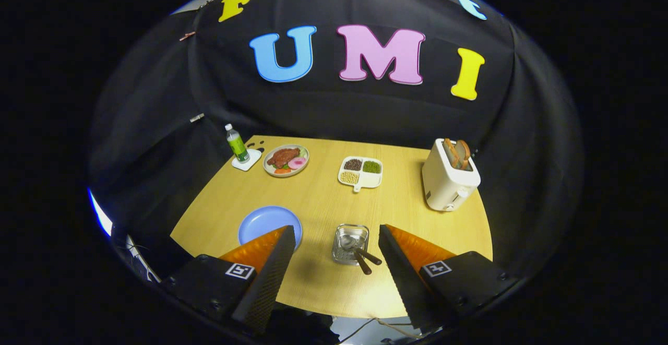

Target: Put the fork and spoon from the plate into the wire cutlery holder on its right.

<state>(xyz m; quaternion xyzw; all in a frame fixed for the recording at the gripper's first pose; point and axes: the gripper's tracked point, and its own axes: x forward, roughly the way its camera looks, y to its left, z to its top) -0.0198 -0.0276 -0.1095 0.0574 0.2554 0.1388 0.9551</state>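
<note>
The blue plate (263,221) lies on the wooden table, partly behind my left finger (271,261), and its visible part is bare. To its right stands the wire cutlery holder (350,243), between my two fingers and a little ahead of them. Two brown-handled utensils (365,259) stick out of it, handles pointing toward me, with a metal spoon bowl showing inside. My gripper (336,230) hangs above the table's near side, open wide, with nothing between the fingers.
A white toaster (448,178) with two bread slices stands at the right. Farther back are a divided white tray of beans (361,173), a plate of food (286,161) and a green bottle (237,145) on a coaster. The table's front edge lies just below my fingers.
</note>
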